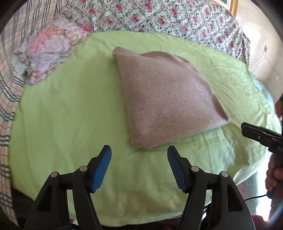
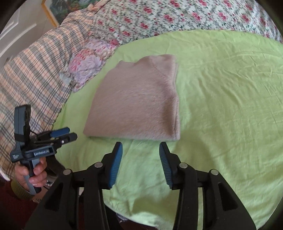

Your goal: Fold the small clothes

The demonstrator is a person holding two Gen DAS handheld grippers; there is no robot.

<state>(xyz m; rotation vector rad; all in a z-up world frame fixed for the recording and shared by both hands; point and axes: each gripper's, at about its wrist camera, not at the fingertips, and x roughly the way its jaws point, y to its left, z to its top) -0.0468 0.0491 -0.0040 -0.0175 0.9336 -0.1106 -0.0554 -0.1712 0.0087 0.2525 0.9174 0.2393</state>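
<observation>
A bed dressed in a rose-print floral cover (image 1: 176,16) (image 2: 176,16) fills the room here, with a plaid quilt (image 1: 10,74) (image 2: 31,74) bunched along one side. Spread over the middle is a lime-green sheet (image 1: 67,115) (image 2: 230,97), a bit wrinkled. On that sheet lies the fuzzy beige garment (image 1: 164,100) (image 2: 136,99), folded into a neat, thick packet with its edges stacked. A smaller crumpled pastel floral cloth (image 1: 49,53) (image 2: 88,65) sits at the sheet's edge, near the garment but not touching it. The left gripper (image 1: 139,154) (image 2: 69,133) hovers just short of the packet's near corner, jaws spread wide and holding nothing. The right gripper (image 2: 140,150) (image 1: 247,126) is likewise close to the garment's near edge, jaws parted and empty.
</observation>
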